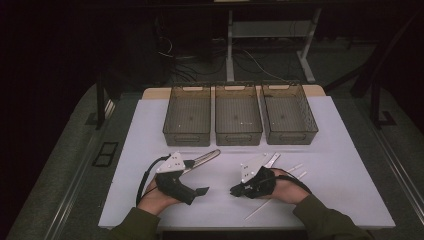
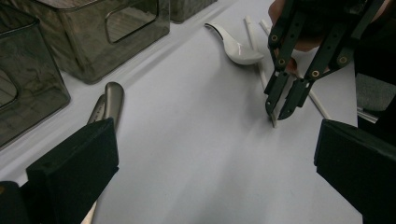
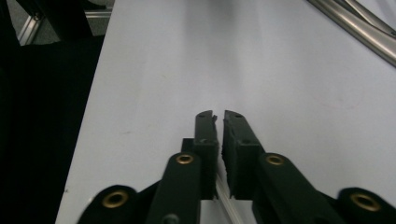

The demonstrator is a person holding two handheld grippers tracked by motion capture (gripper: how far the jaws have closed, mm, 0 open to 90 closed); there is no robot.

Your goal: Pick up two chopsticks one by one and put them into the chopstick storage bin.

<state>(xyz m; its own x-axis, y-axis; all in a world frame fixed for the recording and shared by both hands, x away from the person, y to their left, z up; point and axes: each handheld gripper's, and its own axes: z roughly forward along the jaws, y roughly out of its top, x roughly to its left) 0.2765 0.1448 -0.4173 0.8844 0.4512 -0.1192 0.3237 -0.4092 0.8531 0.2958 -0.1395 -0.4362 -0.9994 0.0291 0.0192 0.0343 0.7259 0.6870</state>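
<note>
Covering most of the table (image 1: 150, 125) is a pale sheet whose surface is matt and bare between the things, while the room beyond the far edge is dark, with cables and the legs of a white stand on the floor. Three smoky, see-through bins (image 1: 238, 120) stand side by side along the far edge. Near the front edge, right of the middle, the right gripper (image 2: 280, 113) points at the sheet with its jaws nearly together, pinching the end of a thin white stick (image 2: 274, 122); the right gripper view shows only a narrow slit between the pads, with a pale strip of the stick running below them. That stick is slim, straight and plain white, lying flat towards the front edge. More such sticks (image 1: 295, 168) and a white spoon (image 2: 236, 44) lie just beyond the right hand. The left gripper (image 1: 200, 191), near the front edge left of the middle, stands wide apart and holds nothing; metal tongs (image 1: 202, 159) lie just behind it.
</note>
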